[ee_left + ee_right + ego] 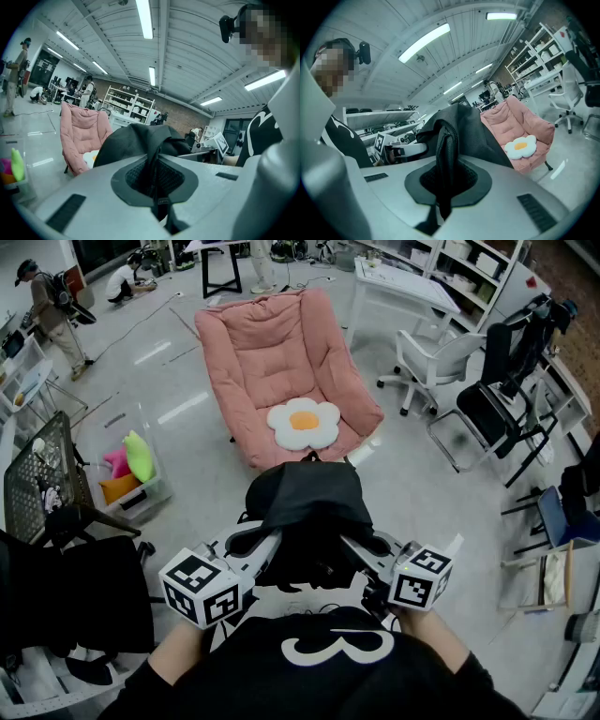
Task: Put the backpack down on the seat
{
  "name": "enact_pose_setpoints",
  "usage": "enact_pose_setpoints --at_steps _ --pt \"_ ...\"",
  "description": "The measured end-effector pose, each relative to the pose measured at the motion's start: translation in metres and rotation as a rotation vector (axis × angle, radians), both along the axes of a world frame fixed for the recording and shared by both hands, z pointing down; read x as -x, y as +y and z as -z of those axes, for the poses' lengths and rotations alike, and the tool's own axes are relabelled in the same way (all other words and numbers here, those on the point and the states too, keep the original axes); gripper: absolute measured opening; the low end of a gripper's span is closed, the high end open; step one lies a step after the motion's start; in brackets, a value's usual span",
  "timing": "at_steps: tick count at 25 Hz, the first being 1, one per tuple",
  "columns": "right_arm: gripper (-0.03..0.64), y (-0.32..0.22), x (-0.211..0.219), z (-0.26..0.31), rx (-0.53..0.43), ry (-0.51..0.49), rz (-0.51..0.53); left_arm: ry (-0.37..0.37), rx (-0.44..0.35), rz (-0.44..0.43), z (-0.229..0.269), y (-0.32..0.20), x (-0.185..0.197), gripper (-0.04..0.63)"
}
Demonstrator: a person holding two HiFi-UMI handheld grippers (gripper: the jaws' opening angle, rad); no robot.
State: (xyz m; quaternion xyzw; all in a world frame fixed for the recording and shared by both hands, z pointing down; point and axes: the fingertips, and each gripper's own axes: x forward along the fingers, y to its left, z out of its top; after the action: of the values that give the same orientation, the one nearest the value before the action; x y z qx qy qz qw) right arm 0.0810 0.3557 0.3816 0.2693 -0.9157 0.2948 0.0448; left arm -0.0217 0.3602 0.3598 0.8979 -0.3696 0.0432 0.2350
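A black backpack (305, 512) hangs in the air in front of me, between both grippers. My left gripper (255, 542) is shut on its left shoulder strap (152, 174); the backpack (136, 140) bulges beyond the jaws. My right gripper (361, 549) is shut on the right strap (445, 164), with the backpack (464, 131) behind it. The seat, a pink padded chair (272, 357), stands just beyond the bag with a white flower cushion (303, 425) on it. The chair (79, 133) shows left in the left gripper view, and the chair (520, 126) right in the right gripper view.
A clear bin of soft toys (131, 474) sits left of the chair, a wire rack (42, 479) beside it. A white office chair (436, 362) and black chairs (497, 404) stand to the right. People (52, 310) work at the far left.
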Motion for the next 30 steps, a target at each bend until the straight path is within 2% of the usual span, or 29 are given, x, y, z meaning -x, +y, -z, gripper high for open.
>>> enact_pose_setpoints --at_steps 6,15,23,30 --pt "0.014 -0.008 -0.003 0.000 -0.008 0.006 -0.026 -0.003 0.007 -0.018 -0.002 -0.010 -0.003 0.017" --pt "0.014 -0.040 -0.003 -0.010 0.005 -0.013 -0.002 -0.023 0.031 -0.001 -0.012 -0.041 -0.003 0.017" --pt "0.014 -0.124 -0.005 -0.029 0.013 -0.015 0.031 -0.038 0.062 0.028 -0.027 -0.119 -0.006 0.017" --pt "0.014 -0.233 -0.005 -0.047 0.054 -0.025 0.051 0.006 0.141 0.062 -0.049 -0.226 -0.005 0.017"
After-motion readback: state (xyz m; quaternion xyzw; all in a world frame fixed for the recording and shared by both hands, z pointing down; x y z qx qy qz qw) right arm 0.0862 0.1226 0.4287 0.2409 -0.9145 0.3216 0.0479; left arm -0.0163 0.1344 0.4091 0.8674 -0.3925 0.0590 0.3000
